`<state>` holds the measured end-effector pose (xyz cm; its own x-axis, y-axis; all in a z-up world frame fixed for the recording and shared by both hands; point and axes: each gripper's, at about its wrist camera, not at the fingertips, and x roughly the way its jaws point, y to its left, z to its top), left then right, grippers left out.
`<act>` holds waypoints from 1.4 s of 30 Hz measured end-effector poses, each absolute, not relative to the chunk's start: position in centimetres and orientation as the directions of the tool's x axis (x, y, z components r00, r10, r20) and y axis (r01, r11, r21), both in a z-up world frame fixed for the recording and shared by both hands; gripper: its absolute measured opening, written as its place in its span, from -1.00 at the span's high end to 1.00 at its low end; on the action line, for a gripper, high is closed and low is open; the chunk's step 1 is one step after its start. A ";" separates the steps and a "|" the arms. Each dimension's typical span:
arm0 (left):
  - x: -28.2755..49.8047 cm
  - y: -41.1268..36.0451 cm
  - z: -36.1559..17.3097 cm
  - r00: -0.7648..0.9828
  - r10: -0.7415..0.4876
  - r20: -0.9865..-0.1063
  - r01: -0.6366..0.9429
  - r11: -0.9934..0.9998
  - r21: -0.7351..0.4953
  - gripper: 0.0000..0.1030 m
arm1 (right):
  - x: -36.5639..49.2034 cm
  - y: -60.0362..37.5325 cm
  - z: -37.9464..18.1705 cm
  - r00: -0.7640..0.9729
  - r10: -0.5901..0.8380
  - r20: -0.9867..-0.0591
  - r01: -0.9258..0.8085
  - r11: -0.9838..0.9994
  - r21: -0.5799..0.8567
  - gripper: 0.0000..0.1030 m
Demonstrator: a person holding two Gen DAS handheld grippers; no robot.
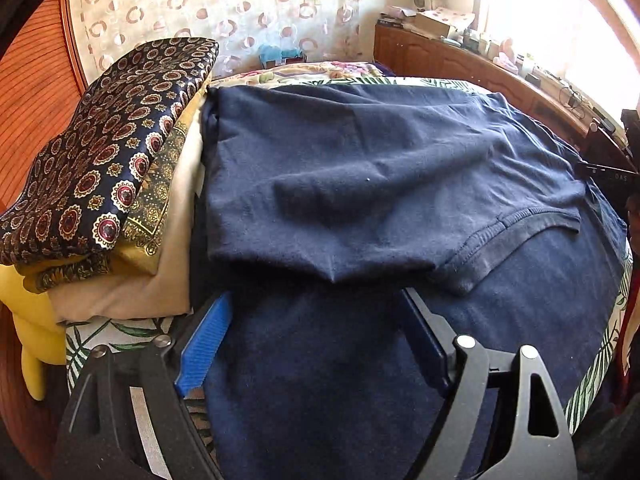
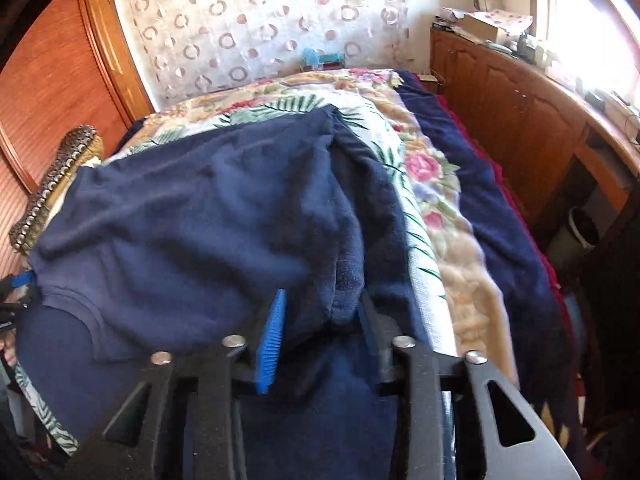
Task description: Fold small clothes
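Left wrist view first: the fingertips of the left tongs [image 1: 316, 300] vanish under the folded flap of the navy t-shirt [image 1: 360, 168], so what they touch there is hidden. The jaws stand spread wide, blue pad on one side, the shirt's lower layer lying between them — nothing pinched. The shirt lies across the bed [image 1: 120, 332], on its leaf-print cover, collar turned toward the right edge. Just beside it on the left sits a stack of folded cloths [image 1: 100, 184], patterned on top, yellow and cream below.

Right wrist view now: motion blur softens the fabric. The right tongs [image 2: 320, 316] are pressed in on a bunched fold of the t-shirt — pinching it, the far finger half buried in cloth. Beyond, a floral blanket [image 2: 448, 240], a circle-patterned curtain [image 2: 248, 28], and a cluttered wooden cabinet [image 2: 512, 108] under a bright window.
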<state>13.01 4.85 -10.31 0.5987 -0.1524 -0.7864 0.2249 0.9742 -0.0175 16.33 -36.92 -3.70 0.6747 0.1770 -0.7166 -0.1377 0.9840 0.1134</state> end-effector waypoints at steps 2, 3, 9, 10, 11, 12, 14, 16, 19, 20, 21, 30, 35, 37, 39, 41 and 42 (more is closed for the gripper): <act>12.8 4.8 -10.3 0.599 -0.152 -0.786 0.225 0.974 -0.017 -0.64 | 16.2 -36.5 -3.4 0.688 0.189 -0.701 -0.159 0.981 0.109 0.68; 12.8 4.7 -10.4 0.599 -0.152 -0.786 0.225 0.974 -0.017 -0.64 | 16.1 -36.4 -3.5 0.694 0.195 -0.693 -0.171 0.980 0.104 0.69; 12.9 4.8 -10.2 0.598 -0.152 -0.787 0.224 0.974 -0.018 -0.64 | 15.8 -35.6 -4.6 0.714 0.105 -0.692 -0.137 0.991 0.009 0.70; 13.0 4.8 -10.2 0.598 -0.152 -0.787 0.224 0.974 -0.018 -0.64 | 15.8 -35.7 -5.0 0.714 0.099 -0.693 -0.132 0.991 0.005 0.70; 12.9 4.8 -10.2 0.598 -0.152 -0.787 0.224 0.974 -0.017 -0.64 | 15.5 -35.7 -5.1 0.712 0.106 -0.695 -0.135 0.991 0.012 0.70; 12.9 4.8 -10.2 0.598 -0.152 -0.787 0.224 0.974 -0.018 -0.64 | 15.5 -36.0 -5.2 0.710 0.111 -0.695 -0.135 0.991 0.020 0.70; 13.1 4.8 -10.3 0.601 -0.149 -0.786 0.223 0.975 -0.014 -0.64 | 15.4 -35.8 -5.1 0.715 0.119 -0.689 -0.142 0.990 0.023 0.70; 13.3 4.9 -10.3 0.600 -0.149 -0.786 0.223 0.975 -0.014 -0.64 | 15.7 -35.7 -5.3 0.717 0.119 -0.687 -0.146 0.989 0.019 0.70; 13.2 4.9 -10.3 0.596 -0.147 -0.789 0.223 0.975 -0.013 -0.64 | 16.3 -34.8 -6.0 0.716 0.127 -0.686 -0.148 0.989 0.029 0.70; 13.2 5.0 -10.2 0.597 -0.146 -0.789 0.219 0.976 -0.014 -0.64 | 16.2 -34.9 -6.0 0.717 0.128 -0.686 -0.148 0.989 0.031 0.70; 13.0 5.1 -10.2 0.600 -0.145 -0.787 0.211 0.977 -0.018 -0.64 | 16.1 -34.8 -6.1 0.717 0.129 -0.685 -0.148 0.989 0.031 0.70; 12.0 8.4 -7.0 0.698 -0.198 -0.688 0.124 0.980 -0.156 -0.13 | 15.9 -34.6 -6.5 0.726 0.114 -0.678 -0.148 0.989 0.007 0.69; 13.5 9.4 -6.9 0.706 -0.141 -0.694 0.063 0.989 -0.137 0.05 | 15.8 -34.6 -6.6 0.725 0.125 -0.678 -0.150 0.988 0.021 0.69; 14.0 9.3 -7.3 0.697 -0.122 -0.706 0.057 0.992 -0.115 0.05 | 15.8 -34.6 -6.6 0.725 0.123 -0.678 -0.150 0.989 0.020 0.69; 14.2 9.1 -7.8 0.691 -0.097 -0.717 0.050 0.995 -0.087 0.05 | 15.9 -34.7 -6.6 0.725 0.123 -0.678 -0.150 0.988 0.019 0.69; 14.6 9.0 -8.3 0.682 -0.095 -0.725 0.052 0.995 -0.082 0.05 | 15.9 -34.7 -6.6 0.724 0.124 -0.678 -0.151 0.988 0.020 0.69; 14.5 8.9 -8.5 0.682 -0.096 -0.725 0.055 0.995 -0.080 0.14 | 15.9 -34.7 -6.6 0.724 0.125 -0.678 -0.151 0.988 0.021 0.69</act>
<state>14.47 8.95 -8.45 0.6823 -0.0957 -0.7248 0.0546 0.9953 -0.0801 15.88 -34.69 -6.56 0.7245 0.1249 -0.6779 -0.1508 0.9883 0.0209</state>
